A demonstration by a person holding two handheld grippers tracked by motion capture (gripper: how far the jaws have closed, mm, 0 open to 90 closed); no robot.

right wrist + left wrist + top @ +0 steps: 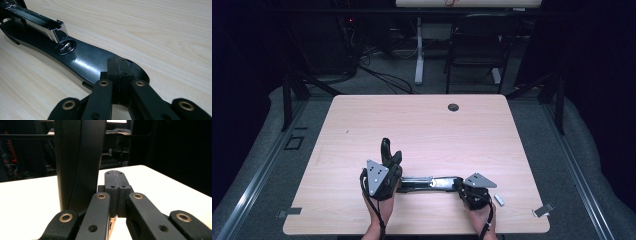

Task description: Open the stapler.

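In the right gripper view, the right gripper (pixel 119 75) is seen closest, its jaws pressed together with no gap, resting on the rear end of the stapler base (pixel 82 60). Whether the base edge is pinched between the jaws cannot be told. In the left gripper view, the left gripper (pixel 115 187) is likewise clenched, its jaws meeting along a thin seam; the stapler arm (pixel 78 160) stands upright just beside them, to their left, not between them. The top of the arm is cut off by the frame.

From above, one stapler (pixel 427 183) is seen opened out on the table (pixel 422 125), its base lying flat between the two grippers, its arm raised by the left gripper (pixel 384 165). The hinge is hidden behind the left gripper. The right gripper (pixel 462 186) is at the base's other end. One small white piece (pixel 499 199) lies just right of the right hand; its nature cannot be made out. Two tape marks (pixel 543 210) are seen at the table's near corners.
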